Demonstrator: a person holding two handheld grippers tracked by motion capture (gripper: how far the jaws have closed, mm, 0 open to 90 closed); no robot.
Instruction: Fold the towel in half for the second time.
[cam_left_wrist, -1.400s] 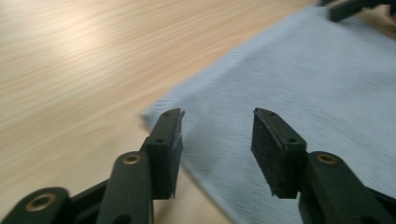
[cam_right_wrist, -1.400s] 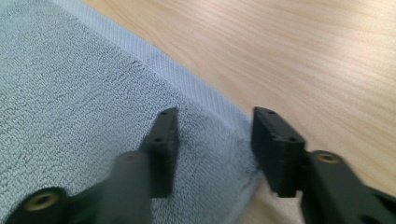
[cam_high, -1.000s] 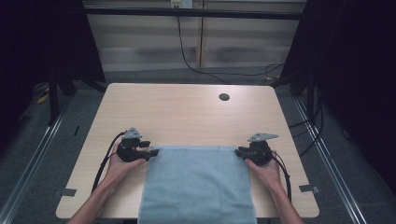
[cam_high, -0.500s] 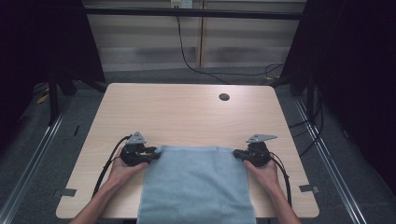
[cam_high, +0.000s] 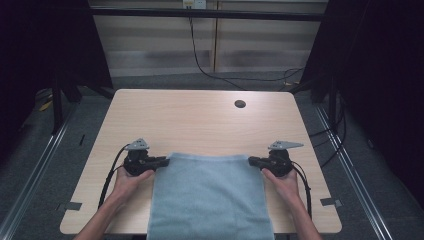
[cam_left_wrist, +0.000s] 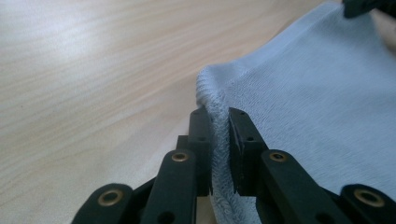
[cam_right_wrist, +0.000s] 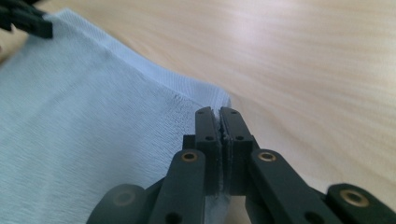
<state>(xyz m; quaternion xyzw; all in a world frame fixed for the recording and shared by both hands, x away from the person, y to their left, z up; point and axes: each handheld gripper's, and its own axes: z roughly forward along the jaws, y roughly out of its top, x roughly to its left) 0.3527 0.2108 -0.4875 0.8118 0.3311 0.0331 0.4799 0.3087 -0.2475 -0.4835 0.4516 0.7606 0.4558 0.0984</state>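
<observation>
Light blue towel (cam_high: 210, 195) is lying spread on the near half of the wooden table (cam_high: 200, 125), its near edge hanging over the table's front edge and its far edge running straight between the two grippers. The left hand-held gripper (cam_high: 162, 161) is pinching the towel's far left corner; in the left gripper view the thick hem (cam_left_wrist: 219, 140) is sitting clamped between its black jaws. The right hand-held gripper (cam_high: 253, 161) is clenching the far right corner, its jaws pressed almost together on the thin cloth edge (cam_right_wrist: 222, 135). A small dark round hole (cam_high: 240, 104) is sitting in the tabletop, well beyond the towel, toward the far right
</observation>
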